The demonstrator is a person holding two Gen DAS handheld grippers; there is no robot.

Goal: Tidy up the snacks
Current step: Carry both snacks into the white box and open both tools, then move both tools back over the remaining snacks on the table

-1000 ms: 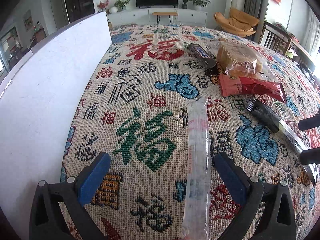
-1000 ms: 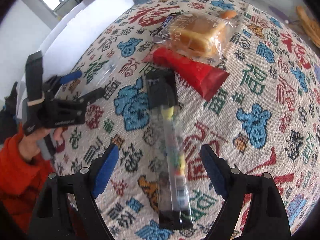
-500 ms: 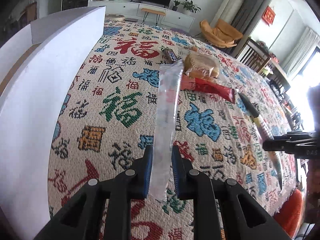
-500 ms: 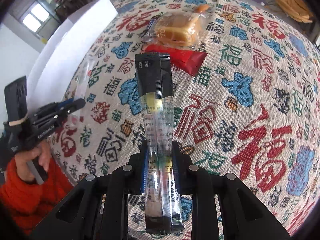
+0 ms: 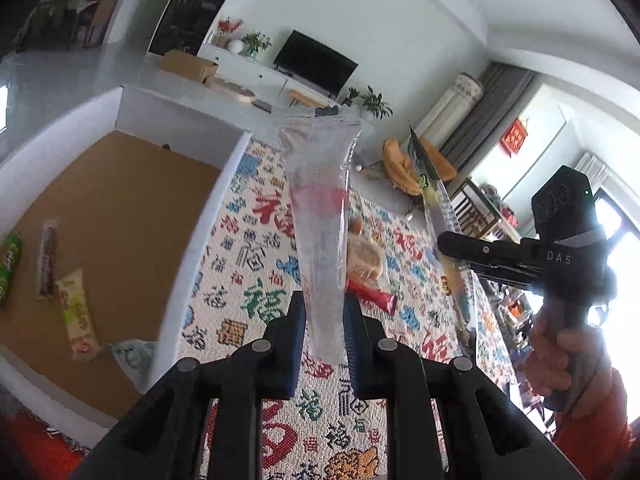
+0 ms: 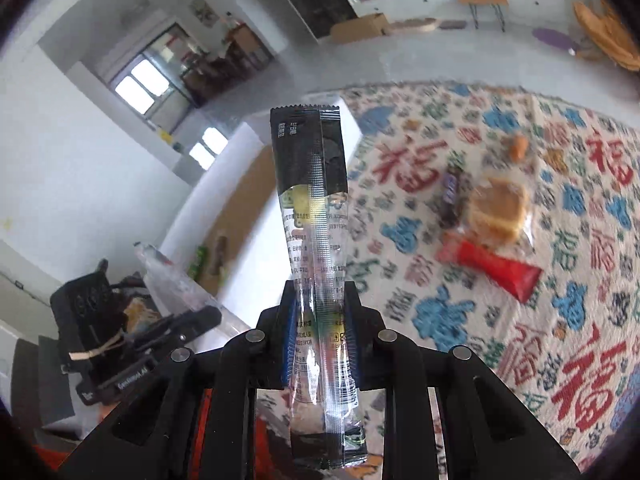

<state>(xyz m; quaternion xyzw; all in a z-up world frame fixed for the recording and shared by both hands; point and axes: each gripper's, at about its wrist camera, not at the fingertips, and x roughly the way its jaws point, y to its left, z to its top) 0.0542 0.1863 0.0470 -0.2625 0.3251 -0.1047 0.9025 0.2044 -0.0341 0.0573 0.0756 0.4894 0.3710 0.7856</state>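
A long clear snack sleeve (image 5: 320,240) with a faint red band across it stands up out of the left gripper (image 5: 323,336), whose blue pads are clamped on its lower end, so the packet is lifted clear of the bench (image 5: 256,280). Just to the right, a second stick packet (image 6: 316,248), black at the top and clear with printed text lower down, is pinched the same way near its lower part in the right gripper (image 6: 320,336), also held up in the air. From the left wrist view this second packet (image 5: 440,220) shows edge-on, with the right gripper's black body beside it and a hand (image 5: 560,356) in an orange sleeve (image 5: 592,432) around its handle. Below them the bench is covered with a woven cloth of red, blue and green characters. On it, well apart from both grippers, lie a red wrapper (image 6: 492,264), a bagged piece of bread (image 6: 498,210) touching it, and a dark candy bar (image 6: 452,196) just beside the bread. At the left stands a white-walled box (image 5: 188,264) with a brown floor, and in it lie a green packet (image 5: 10,264), a brown bar (image 5: 47,260) and a pale yellow-green packet (image 5: 78,316). Beyond the bench are a television (image 5: 314,65), potted plants and an orange chair.
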